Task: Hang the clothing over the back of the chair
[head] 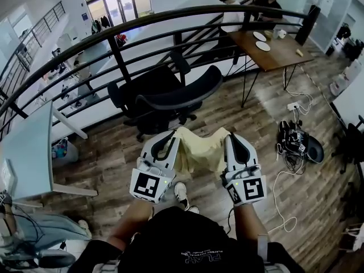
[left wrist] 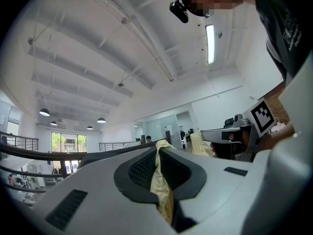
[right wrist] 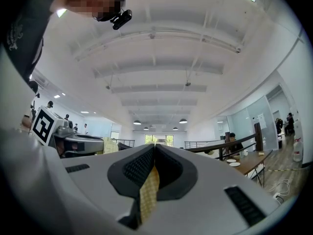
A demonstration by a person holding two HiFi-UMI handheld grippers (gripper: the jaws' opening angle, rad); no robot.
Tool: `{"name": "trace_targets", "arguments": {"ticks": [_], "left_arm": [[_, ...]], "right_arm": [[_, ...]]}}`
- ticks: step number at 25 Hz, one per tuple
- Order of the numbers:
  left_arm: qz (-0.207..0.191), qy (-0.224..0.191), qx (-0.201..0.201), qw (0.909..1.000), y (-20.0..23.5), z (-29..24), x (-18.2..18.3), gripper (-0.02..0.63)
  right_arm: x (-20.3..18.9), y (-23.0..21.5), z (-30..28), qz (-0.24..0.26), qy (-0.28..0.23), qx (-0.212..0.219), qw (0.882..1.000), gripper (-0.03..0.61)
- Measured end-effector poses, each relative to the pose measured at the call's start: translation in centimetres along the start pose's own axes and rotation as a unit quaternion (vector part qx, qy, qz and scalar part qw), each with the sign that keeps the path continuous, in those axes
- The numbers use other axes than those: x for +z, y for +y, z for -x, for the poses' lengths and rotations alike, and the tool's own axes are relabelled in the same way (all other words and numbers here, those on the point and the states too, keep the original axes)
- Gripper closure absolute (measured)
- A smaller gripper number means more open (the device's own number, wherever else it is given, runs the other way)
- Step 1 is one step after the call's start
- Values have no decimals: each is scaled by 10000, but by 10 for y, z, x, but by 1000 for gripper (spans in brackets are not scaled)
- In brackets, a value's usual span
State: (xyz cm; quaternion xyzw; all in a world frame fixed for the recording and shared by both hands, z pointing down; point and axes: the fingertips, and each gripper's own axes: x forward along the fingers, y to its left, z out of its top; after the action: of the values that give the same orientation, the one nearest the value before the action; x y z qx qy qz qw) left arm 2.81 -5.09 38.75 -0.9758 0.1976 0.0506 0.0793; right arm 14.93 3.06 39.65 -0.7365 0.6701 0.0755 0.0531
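Observation:
A pale yellow garment (head: pixel 199 151) hangs stretched between my two grippers, held up in front of the person. My left gripper (head: pixel 172 136) is shut on the garment's left top edge; the cloth (left wrist: pixel 160 180) shows pinched between its jaws. My right gripper (head: pixel 230 136) is shut on the right top edge, with checked yellow cloth (right wrist: pixel 148 195) squeezed between its jaws. The black office chair (head: pixel 165 98) stands just beyond the garment, its curved backrest (head: pixel 182 95) facing me. Both grippers point roughly level toward it.
A dark metal railing (head: pixel 119 50) runs behind the chair. A wooden table (head: pixel 273 47) with plates and seated people lies at the far right. Cables and a bag (head: pixel 298 144) lie on the floor at the right. A pale desk (head: pixel 28 152) stands left.

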Motion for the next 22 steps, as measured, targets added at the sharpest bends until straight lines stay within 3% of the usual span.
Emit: {"name": "trace_targets", "arguments": {"ticks": [11,22], "left_arm": [[26,-221,134,9997,43,-33,11,589],[-17,-597,148,9981,81,-47,56,589]], "right_arm": [[7,-11,-64,16,-184,114,9998,557],[45,-15,-119,151,-613,153,9979,557]]}}
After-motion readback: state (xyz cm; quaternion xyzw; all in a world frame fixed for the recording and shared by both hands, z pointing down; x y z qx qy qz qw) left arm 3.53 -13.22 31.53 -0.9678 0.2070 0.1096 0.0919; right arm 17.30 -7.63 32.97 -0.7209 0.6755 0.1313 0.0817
